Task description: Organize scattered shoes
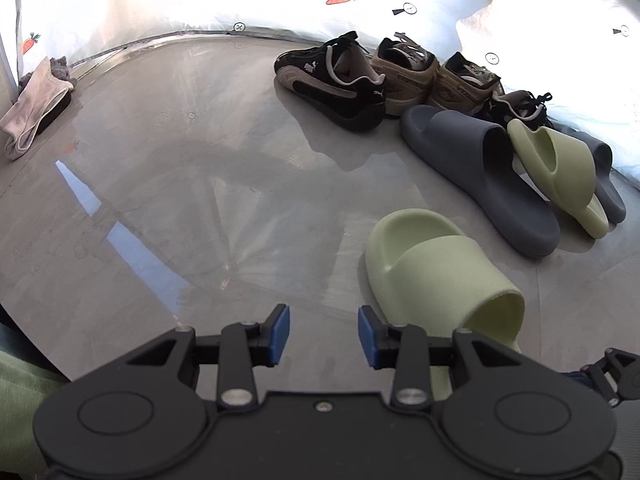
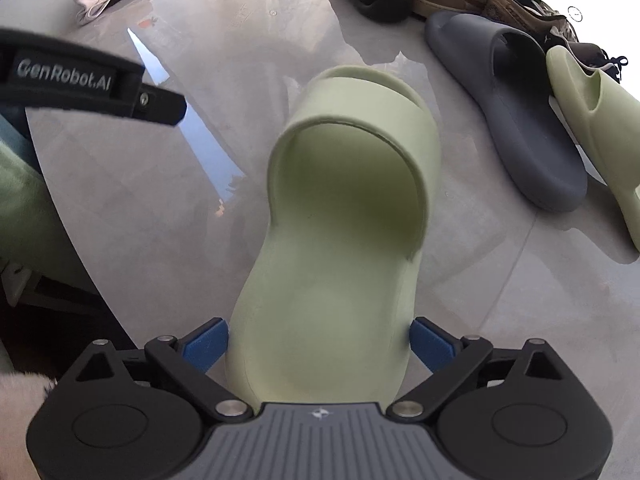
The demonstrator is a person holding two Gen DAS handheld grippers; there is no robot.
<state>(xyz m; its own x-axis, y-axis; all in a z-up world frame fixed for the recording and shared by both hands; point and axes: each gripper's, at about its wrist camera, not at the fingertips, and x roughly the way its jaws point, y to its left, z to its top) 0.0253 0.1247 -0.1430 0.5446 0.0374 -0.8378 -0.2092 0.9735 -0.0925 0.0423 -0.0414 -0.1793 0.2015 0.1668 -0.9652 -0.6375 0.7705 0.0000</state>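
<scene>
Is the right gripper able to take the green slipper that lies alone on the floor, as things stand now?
Probably yes. The right gripper already has its blue pads on either side of the heel of the lone green slipper, and nothing lies between them. The left gripper is off to the side over bare floor, out of the way.

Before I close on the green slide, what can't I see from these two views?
- Right gripper: whether its pads touch the green slide; the heel hides them, right wrist view.
- Second gray slide: mostly behind the other green slide, left wrist view.
- Second black sneaker: hidden by slides.
</scene>
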